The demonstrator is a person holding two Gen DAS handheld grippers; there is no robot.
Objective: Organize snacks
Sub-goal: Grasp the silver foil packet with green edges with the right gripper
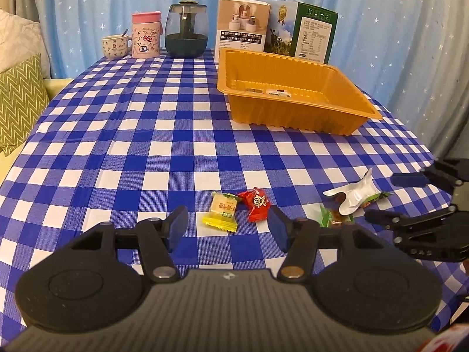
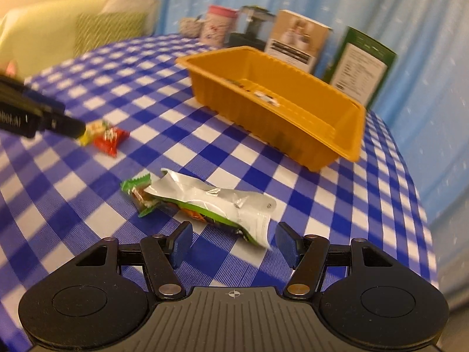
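Note:
My left gripper point(image 1: 228, 227) stands open low over the checked cloth. A yellow candy point(image 1: 221, 211) and a red candy point(image 1: 256, 205) lie just ahead of its gap, untouched. At the right, my right gripper point(image 1: 390, 198) is open, its fingers on either side of the end of a silver-and-green snack packet point(image 1: 356, 193). In the right wrist view that packet point(image 2: 214, 202) lies just in front of my open right gripper point(image 2: 234, 242), a small green candy point(image 2: 139, 193) by its far end. The orange tray point(image 1: 293, 111) sits further back with two wrapped snacks point(image 1: 277, 92) inside.
Along the back edge stand a mug point(image 1: 115, 46), a pink cup point(image 1: 145, 35), a dark jar point(image 1: 186, 30) and two boxes point(image 1: 243, 26) point(image 1: 304, 32). A patterned cushion point(image 1: 20, 99) lies left of the table. The table edge runs close on the right.

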